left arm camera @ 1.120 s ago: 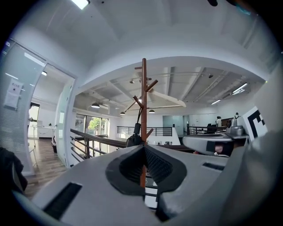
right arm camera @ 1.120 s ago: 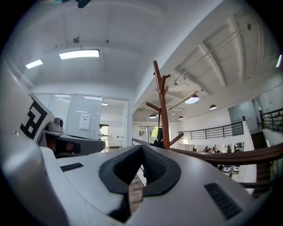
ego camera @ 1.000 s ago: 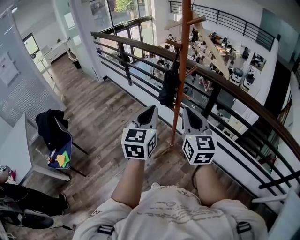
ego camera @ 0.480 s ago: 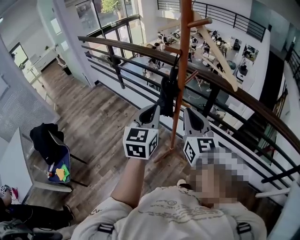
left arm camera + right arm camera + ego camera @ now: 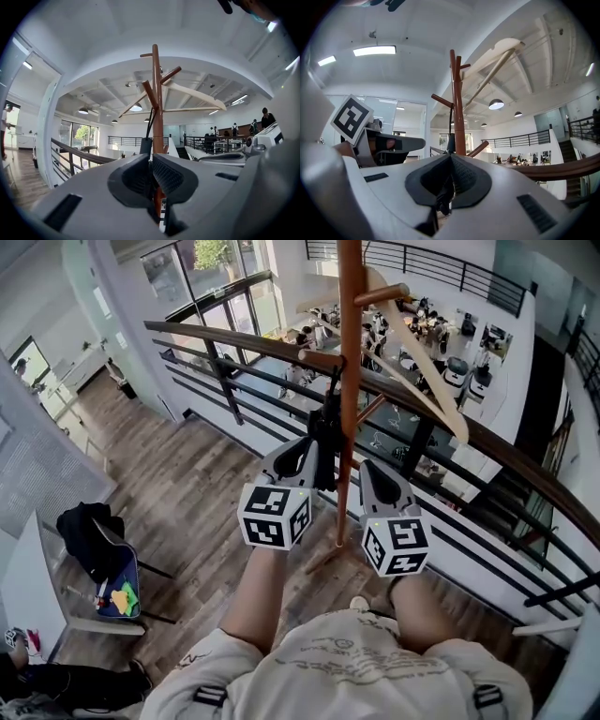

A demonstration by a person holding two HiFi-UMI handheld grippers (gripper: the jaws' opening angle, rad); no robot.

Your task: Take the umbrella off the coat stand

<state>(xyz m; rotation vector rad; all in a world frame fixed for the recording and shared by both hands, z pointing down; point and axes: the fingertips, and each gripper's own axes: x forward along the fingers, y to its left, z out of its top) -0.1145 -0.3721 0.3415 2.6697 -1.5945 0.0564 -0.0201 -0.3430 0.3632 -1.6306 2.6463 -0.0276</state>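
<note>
A brown wooden coat stand (image 5: 349, 381) rises in front of the curved railing. A folded black umbrella (image 5: 324, 432) hangs by its strap from a peg on the pole's left side. My left gripper (image 5: 305, 451) is shut and empty, its tip just under the umbrella's lower end. In the left gripper view the umbrella (image 5: 146, 145) and the pole (image 5: 157, 103) stand right above the closed jaws (image 5: 151, 159). Right of the pole, my right gripper (image 5: 370, 472) is shut on nothing. The right gripper view shows the umbrella (image 5: 451, 142) beside the pole (image 5: 457, 108).
A dark curved handrail (image 5: 487, 442) with black bars runs behind the stand, above a lower floor with desks and people. A chair with a black jacket (image 5: 94, 535) stands at the left on the wooden floor. The stand's pegs (image 5: 380, 294) jut out at several heights.
Both grippers have come closer to the stand and risen slightly. The left tip, short of the umbrella before, now meets its lower end. Jaws stay shut.
</note>
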